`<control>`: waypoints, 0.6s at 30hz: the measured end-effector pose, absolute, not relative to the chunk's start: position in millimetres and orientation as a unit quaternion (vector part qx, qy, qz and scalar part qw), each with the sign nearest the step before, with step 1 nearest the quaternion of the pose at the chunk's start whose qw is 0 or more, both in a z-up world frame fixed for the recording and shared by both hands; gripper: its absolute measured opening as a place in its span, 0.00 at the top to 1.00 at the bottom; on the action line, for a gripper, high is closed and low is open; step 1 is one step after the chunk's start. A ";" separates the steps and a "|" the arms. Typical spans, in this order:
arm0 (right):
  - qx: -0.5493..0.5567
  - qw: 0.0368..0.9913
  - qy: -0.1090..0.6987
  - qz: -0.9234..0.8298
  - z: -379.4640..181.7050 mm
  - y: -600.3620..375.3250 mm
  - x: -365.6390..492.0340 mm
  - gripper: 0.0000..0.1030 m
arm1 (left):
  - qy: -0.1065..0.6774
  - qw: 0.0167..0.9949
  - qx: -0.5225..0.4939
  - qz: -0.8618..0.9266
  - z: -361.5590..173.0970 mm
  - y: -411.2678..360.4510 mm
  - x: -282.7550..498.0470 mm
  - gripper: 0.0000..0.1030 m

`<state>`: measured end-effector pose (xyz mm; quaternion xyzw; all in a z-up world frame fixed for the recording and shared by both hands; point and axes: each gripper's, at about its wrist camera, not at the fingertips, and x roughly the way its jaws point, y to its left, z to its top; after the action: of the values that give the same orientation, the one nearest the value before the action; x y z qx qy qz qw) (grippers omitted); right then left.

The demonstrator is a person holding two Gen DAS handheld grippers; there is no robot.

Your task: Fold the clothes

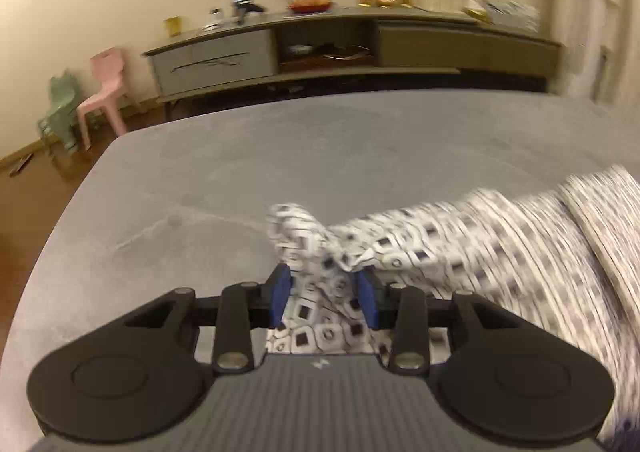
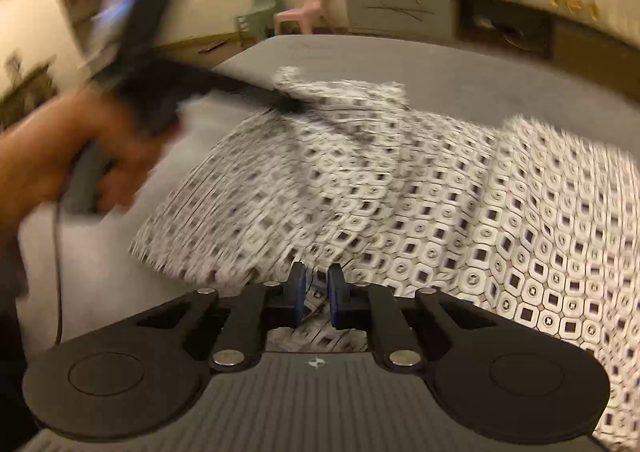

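A white cloth with a dark square-and-ring print (image 1: 460,244) lies crumpled on a grey padded surface (image 1: 240,156). A bunched corner of it runs between the blue pads of my left gripper (image 1: 322,274), whose jaws stand apart without pressing on it. In the right wrist view the cloth (image 2: 440,192) spreads over the right half. My right gripper (image 2: 316,270) is shut on a fold at its near edge. A blurred hand (image 2: 80,156) holds the left gripper (image 2: 292,104), its tips over the cloth's far corner.
The grey surface's rounded left edge (image 1: 92,180) drops to a wooden floor. Beyond the far edge stand a long low sideboard (image 1: 360,44) with small items on top, a pink chair (image 1: 106,88) and a green chair (image 1: 64,108). A cable (image 2: 59,252) hangs under the hand.
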<state>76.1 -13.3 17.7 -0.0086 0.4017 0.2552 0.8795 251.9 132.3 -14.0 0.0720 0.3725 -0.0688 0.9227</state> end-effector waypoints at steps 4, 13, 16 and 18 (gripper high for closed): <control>-0.022 0.871 0.414 0.262 17.7 -7.3 52.3 0.97 | 0.350 0.934 0.021 -0.065 13.5 159.2 248.6 0.66; 0.022 0.903 0.365 0.226 40.9 -24.4 78.9 0.88 | 0.356 0.922 -0.016 -0.152 35.5 166.7 215.5 0.65; -0.011 0.886 0.408 0.221 14.6 -14.2 90.6 0.88 | 0.368 0.899 0.047 -0.235 28.5 110.1 189.6 0.65; -0.002 0.880 0.419 0.226 10.0 -24.8 82.2 0.88 | 0.370 0.886 0.094 -0.264 18.9 77.1 170.0 0.64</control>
<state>82.2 -24.8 10.0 -0.0023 0.4186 0.2262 0.8795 170.0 77.1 18.9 0.0936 0.3701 -0.2645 0.8856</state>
